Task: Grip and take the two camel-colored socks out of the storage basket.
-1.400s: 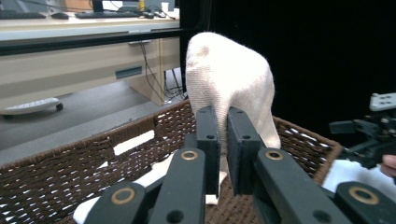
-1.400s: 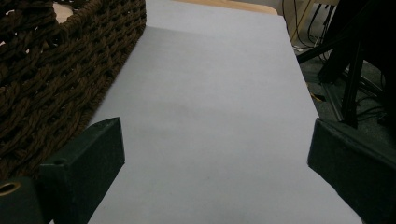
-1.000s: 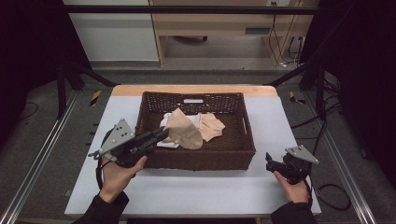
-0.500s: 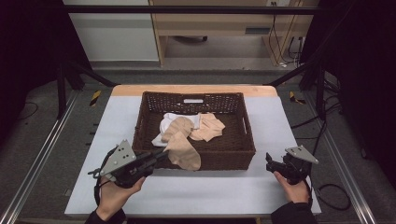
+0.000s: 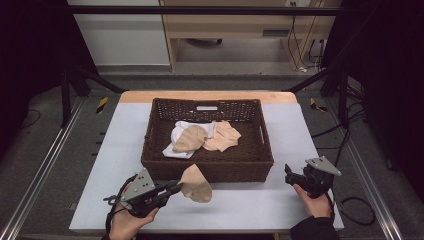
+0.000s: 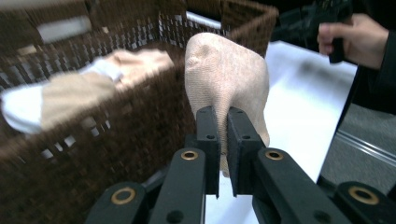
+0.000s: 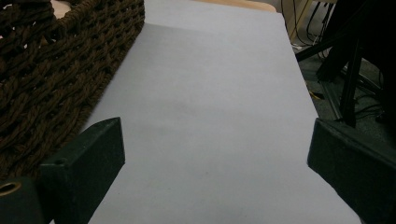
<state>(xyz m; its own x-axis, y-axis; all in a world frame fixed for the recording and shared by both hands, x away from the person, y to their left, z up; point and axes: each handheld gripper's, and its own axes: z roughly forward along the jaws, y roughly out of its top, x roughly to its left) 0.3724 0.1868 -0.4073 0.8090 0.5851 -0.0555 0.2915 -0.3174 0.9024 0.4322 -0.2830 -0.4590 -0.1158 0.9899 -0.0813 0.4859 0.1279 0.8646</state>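
L gripper clamped on beige sock, dangling over table just in front of basket. R gripper jaws wide apart, empty, near basket's right corner.

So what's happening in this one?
A person is taking socks out of a wicker basket. The left gripper is shut on a beige sock, holding it in front of the basket over the table. More socks lie inside. The right gripper waits open beside the basket, holding nothing.
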